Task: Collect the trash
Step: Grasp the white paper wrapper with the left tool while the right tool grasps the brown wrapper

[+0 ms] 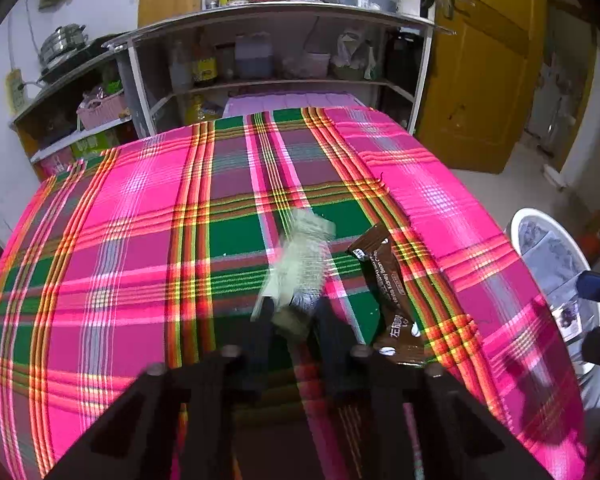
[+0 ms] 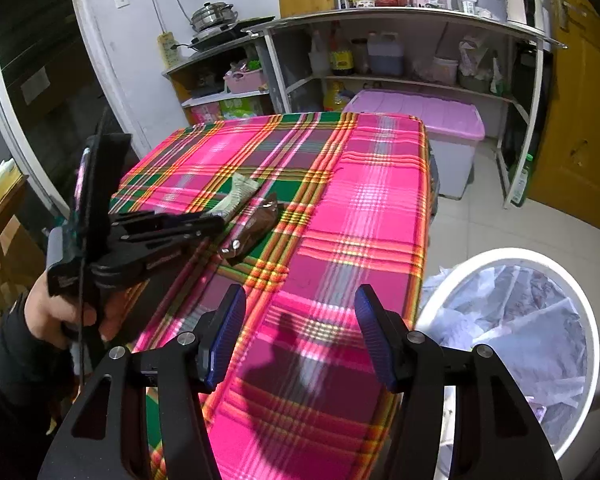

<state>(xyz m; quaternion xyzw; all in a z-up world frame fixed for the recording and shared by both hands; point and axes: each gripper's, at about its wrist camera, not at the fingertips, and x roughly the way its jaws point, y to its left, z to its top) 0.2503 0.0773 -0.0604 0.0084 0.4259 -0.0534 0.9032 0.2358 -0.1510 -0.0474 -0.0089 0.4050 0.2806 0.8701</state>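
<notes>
Left claw (image 1: 294, 316) pinches the pale green wrapper (image 1: 304, 256), apparently lifted just off the plaid surface (image 1: 100, 240). Brown wrapper (image 1: 392, 292) lies just beside it, uncollected. Right claw (image 2: 300, 332) spread, empty, near the white bin (image 2: 580, 320), which already holds trash. Two pieces left.

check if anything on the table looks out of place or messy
Two pieces of litter sit mid-table on the plaid cloth: a pale green wrapper, gripped by the left gripper, and a brown snack wrapper lying loose beside it. The white bin is beside the table. Nothing looks spilled.
</notes>
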